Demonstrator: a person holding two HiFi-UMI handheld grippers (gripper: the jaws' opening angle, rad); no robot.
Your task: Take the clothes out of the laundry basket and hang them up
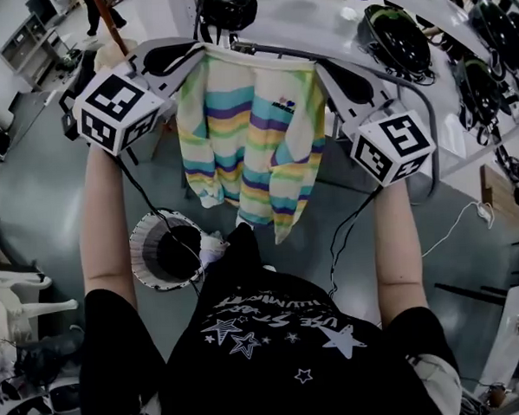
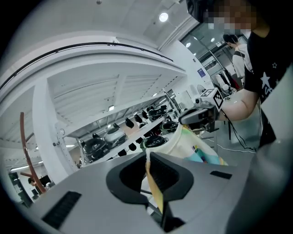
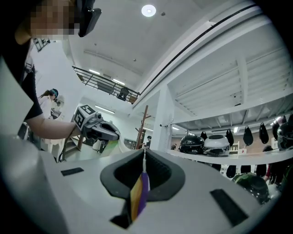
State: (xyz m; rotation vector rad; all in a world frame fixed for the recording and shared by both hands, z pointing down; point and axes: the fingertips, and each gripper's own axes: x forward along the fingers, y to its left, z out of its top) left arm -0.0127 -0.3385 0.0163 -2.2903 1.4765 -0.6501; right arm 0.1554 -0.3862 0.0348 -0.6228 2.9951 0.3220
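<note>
Pastel stripes held aloft: a person spreads a striped knit top (image 1: 251,133) in the air in front of the body. It hangs well above the white laundry basket (image 1: 140,252), which stands on the grey floor (image 1: 41,170) below and to the left. The left claw (image 1: 191,51) is clamped narrow on one shoulder edge and the right claw (image 1: 332,75) likewise on the other. Each has only a thin fold of fabric between its pads. That slim bite looks like the weak point. Should the hands draw further apart, the taut neckline could pull the hem out of one claw, leaving the top to swing from a single corner or drop to the floor. No hanger shows in any view, so getting the garment onto one would probably mean letting go on one side, the likeliest moment for a slip.
</note>
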